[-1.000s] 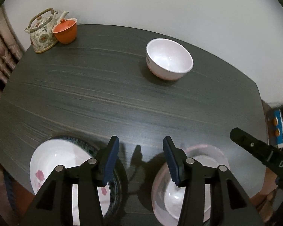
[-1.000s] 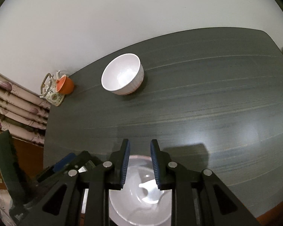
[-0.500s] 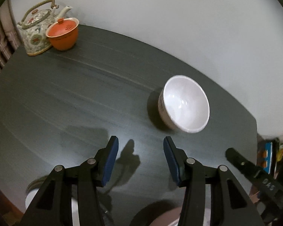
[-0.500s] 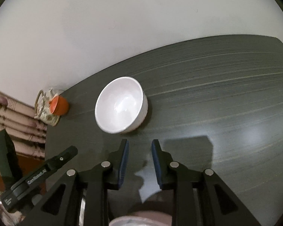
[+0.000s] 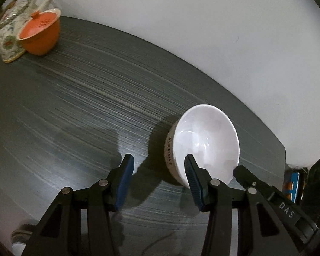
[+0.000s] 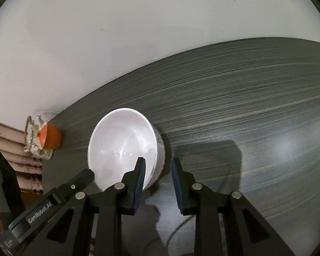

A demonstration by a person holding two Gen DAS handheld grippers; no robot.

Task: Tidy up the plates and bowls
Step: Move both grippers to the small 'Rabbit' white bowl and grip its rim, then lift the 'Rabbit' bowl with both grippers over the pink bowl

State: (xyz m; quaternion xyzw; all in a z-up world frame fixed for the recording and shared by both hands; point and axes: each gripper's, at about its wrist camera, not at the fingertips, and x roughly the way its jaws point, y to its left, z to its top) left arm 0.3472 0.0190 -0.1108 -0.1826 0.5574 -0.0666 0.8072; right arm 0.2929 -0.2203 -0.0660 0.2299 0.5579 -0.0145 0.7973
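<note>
A white bowl [image 5: 202,145] with printed markings on its outer wall stands upright on the dark table [image 5: 74,106]. My left gripper [image 5: 159,170] is open; its right finger overlaps the bowl's near rim, its left finger stands over bare table. In the right wrist view the same bowl [image 6: 121,145] sits left of centre. My right gripper [image 6: 157,170] is open with a narrow gap; its left finger lies over the bowl's inside, and the bowl's right wall shows between the pads, untouched. Each view shows a finger of the other gripper beside the bowl.
A patterned teapot [image 5: 8,32] and an orange lidded cup [image 5: 40,34] stand at the table's far left corner, also seen as the teapot [image 6: 34,140] and cup [image 6: 51,136]. A white wall lies behind the table [image 6: 245,106]. A pale dish rim [image 5: 19,234] peeks in bottom left.
Both grippers moved forward and down across the table, from above the near plates to the white bowl. The plates left view. The bowl now sits at both grippers' fingertips.
</note>
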